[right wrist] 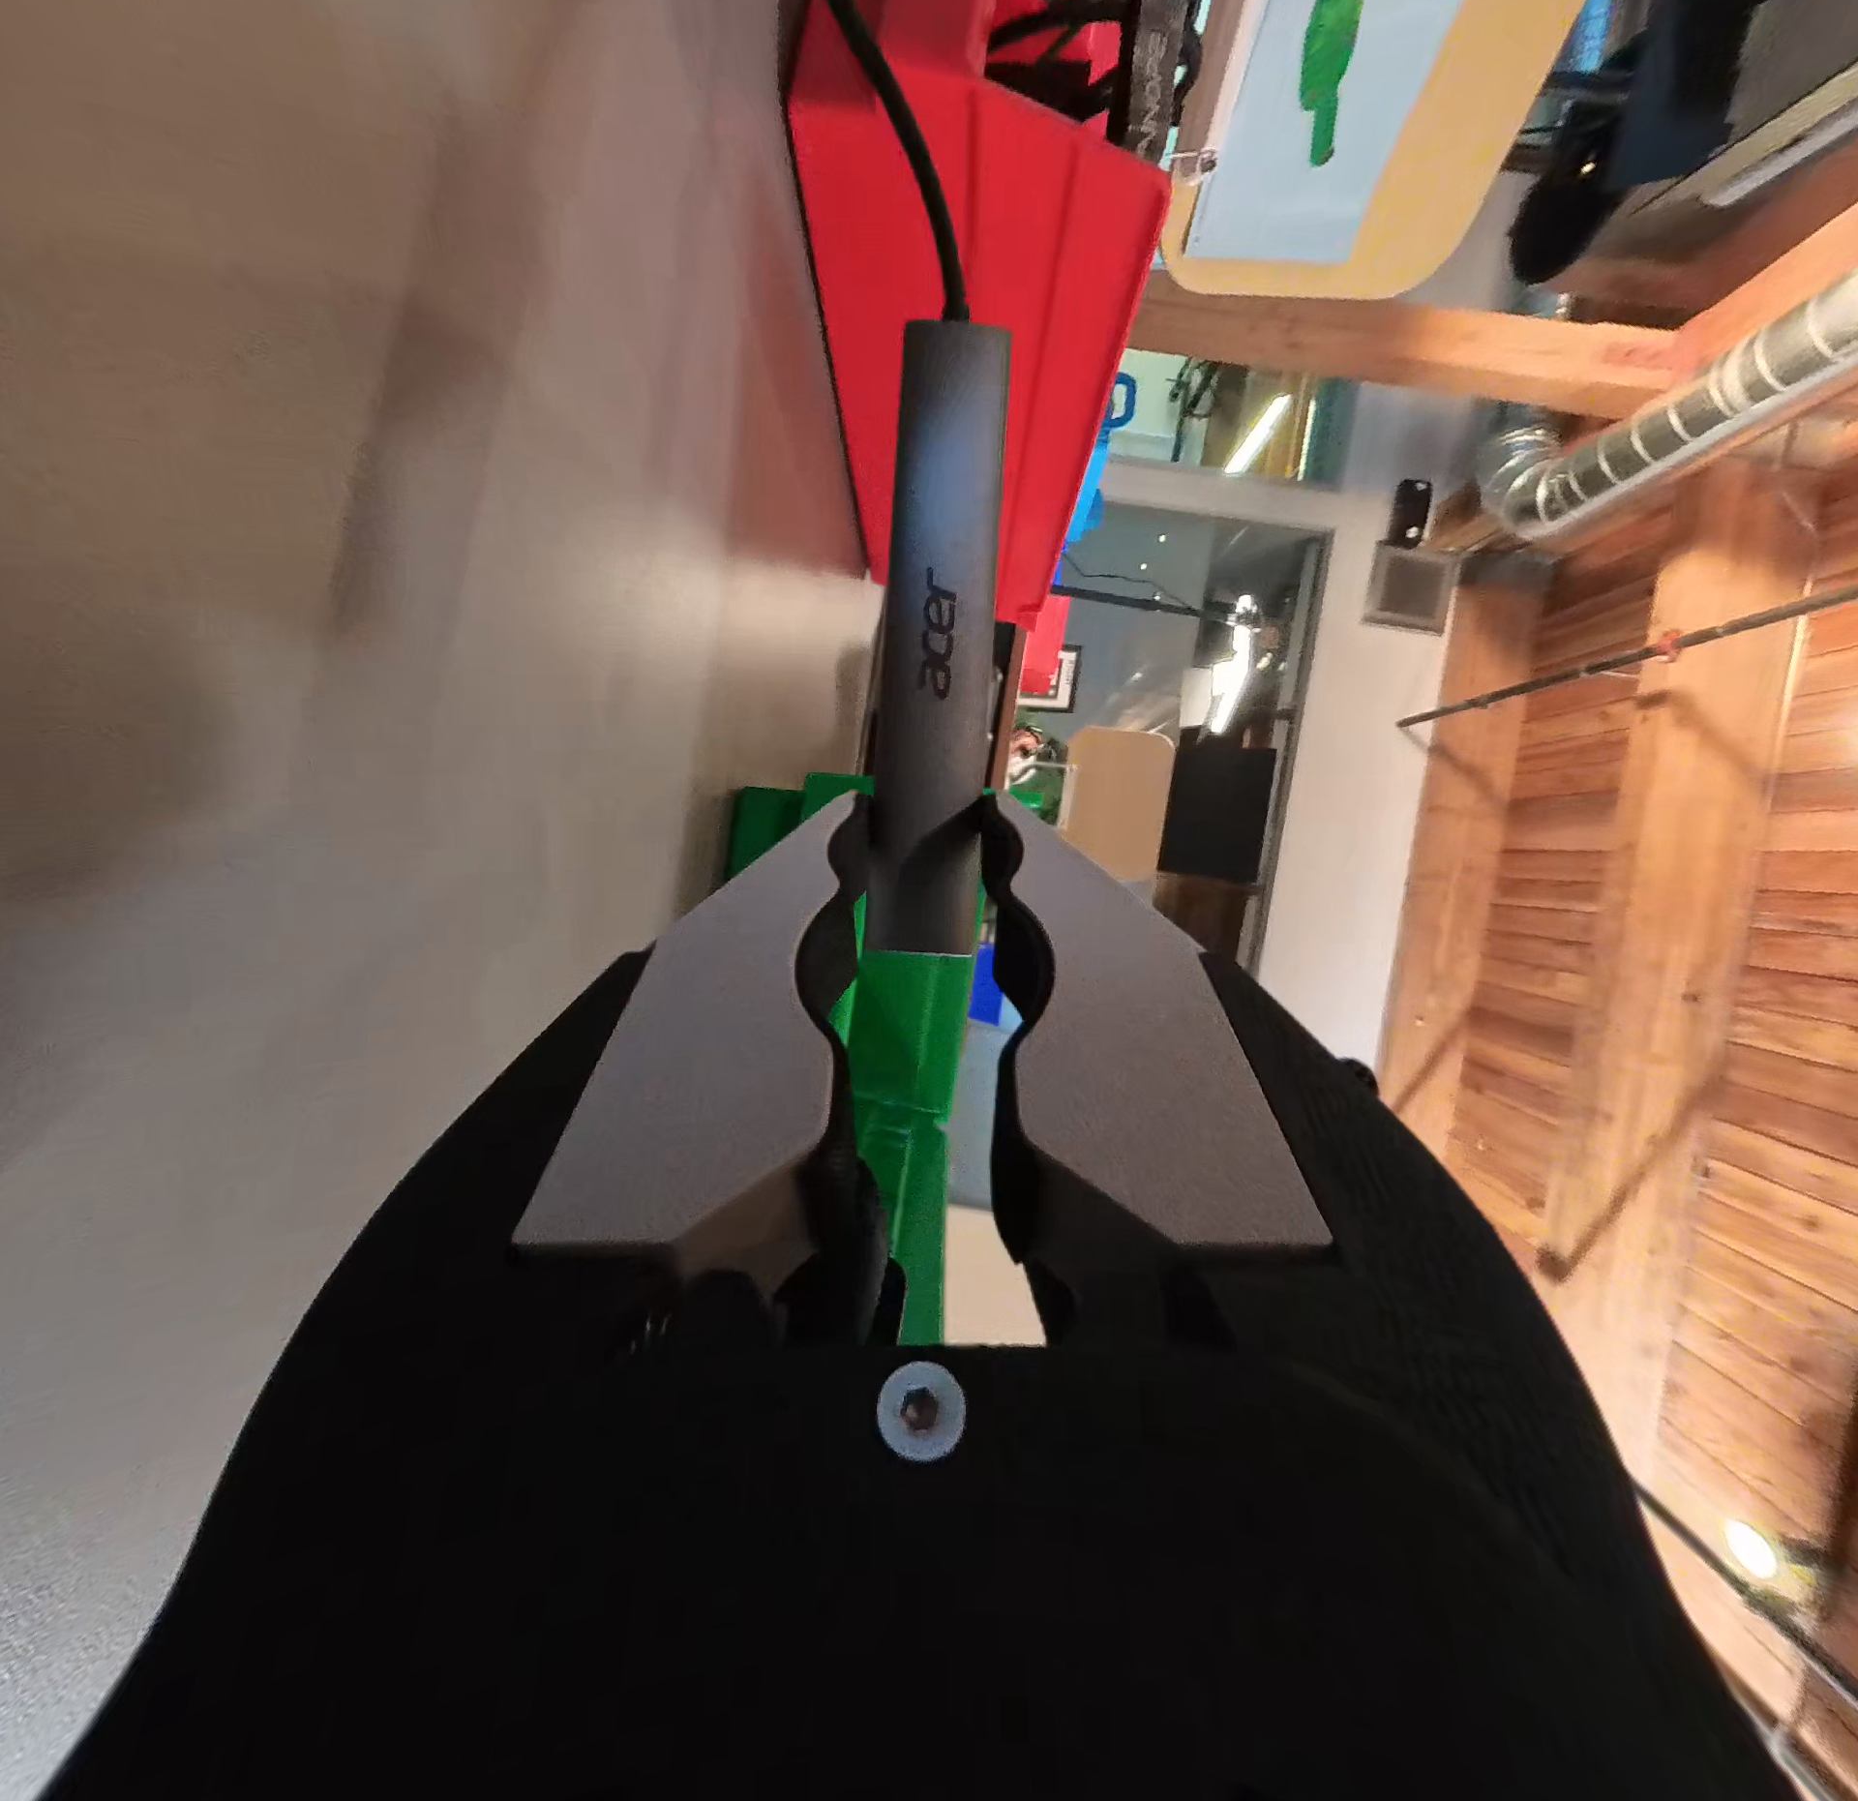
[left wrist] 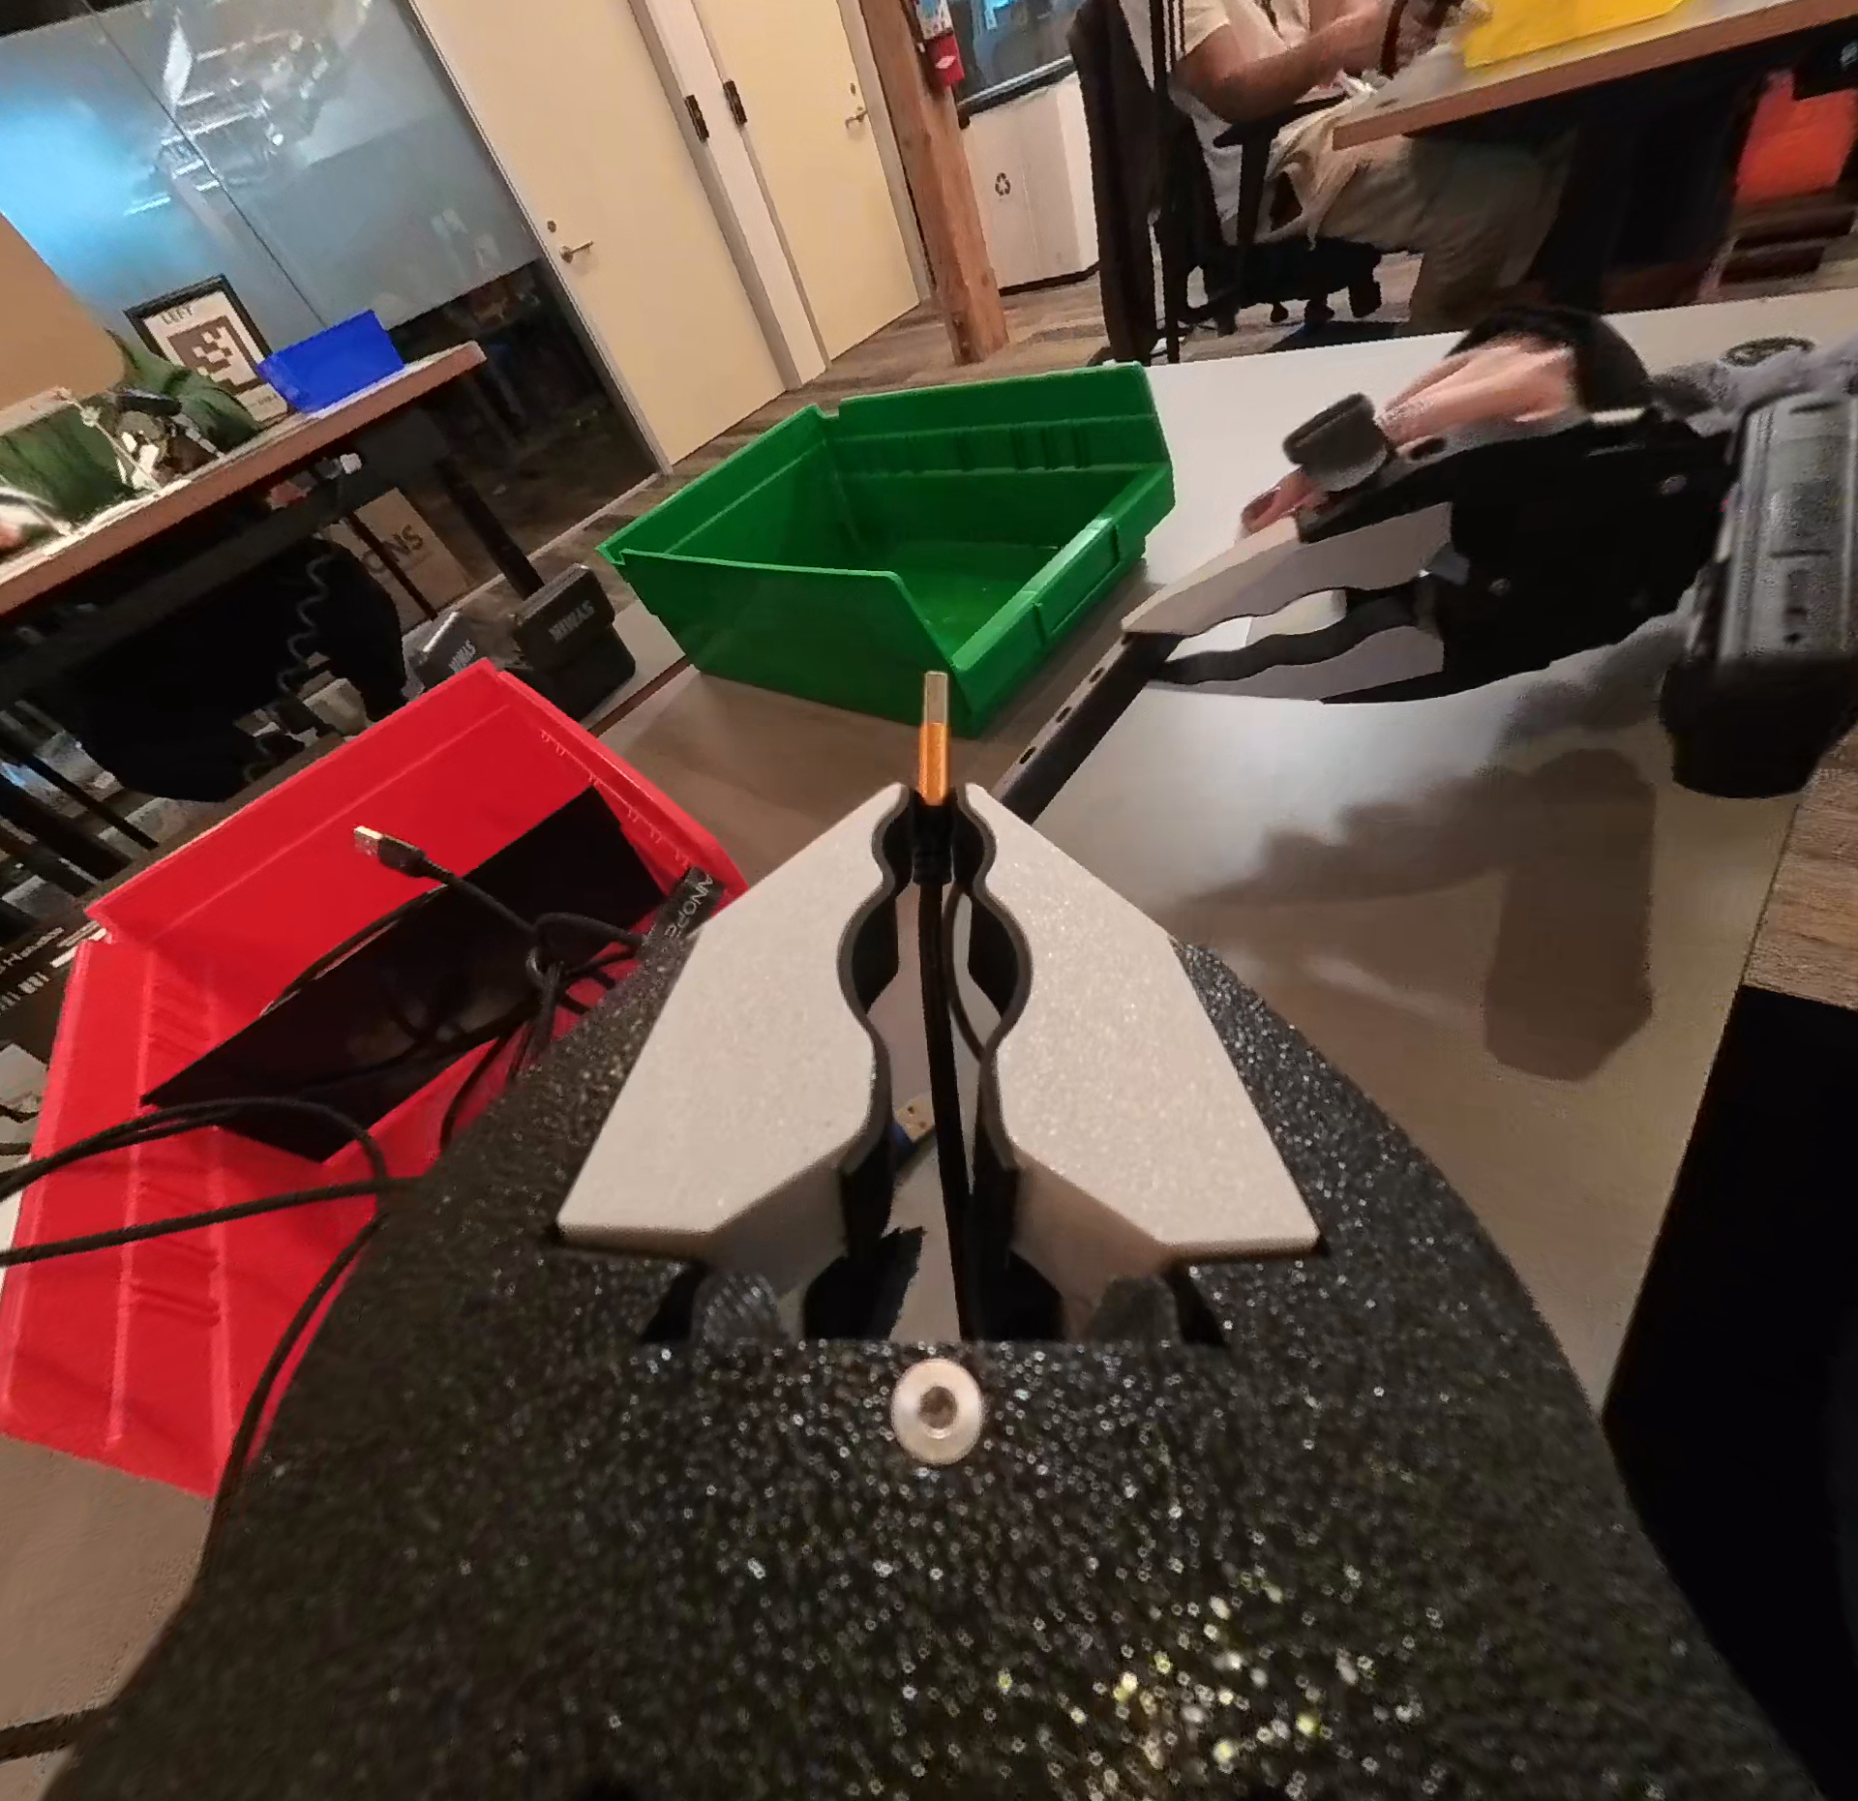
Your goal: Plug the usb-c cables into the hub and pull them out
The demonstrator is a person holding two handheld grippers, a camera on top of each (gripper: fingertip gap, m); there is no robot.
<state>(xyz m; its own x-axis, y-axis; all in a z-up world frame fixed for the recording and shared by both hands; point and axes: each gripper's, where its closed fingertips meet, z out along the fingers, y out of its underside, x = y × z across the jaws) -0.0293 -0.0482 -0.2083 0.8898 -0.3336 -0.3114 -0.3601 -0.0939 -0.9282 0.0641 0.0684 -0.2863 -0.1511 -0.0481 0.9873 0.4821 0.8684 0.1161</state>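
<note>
While your left claw [left wrist: 935, 798] is clamping a black cable [left wrist: 945, 1099] just behind its orange-collared plug [left wrist: 934, 737], the metal tip is pointing forward over the desk [left wrist: 1257, 848], free of any socket. Your right claw [right wrist: 920, 818] is clenching the near end of the grey hub [right wrist: 940, 586], holding it off the desk with its own lead trailing toward the red bin [right wrist: 995, 275] — so both parts are in hand but well apart. You are lining up for an insertion, by my judgement. The next move is calling for you to be turning the hub's ports to face the plug, then bringing the tip in straight. Beyond, the red bin is holding more cables [left wrist: 452, 958]; the green bin [left wrist: 905, 546] is sitting farther back.
</note>
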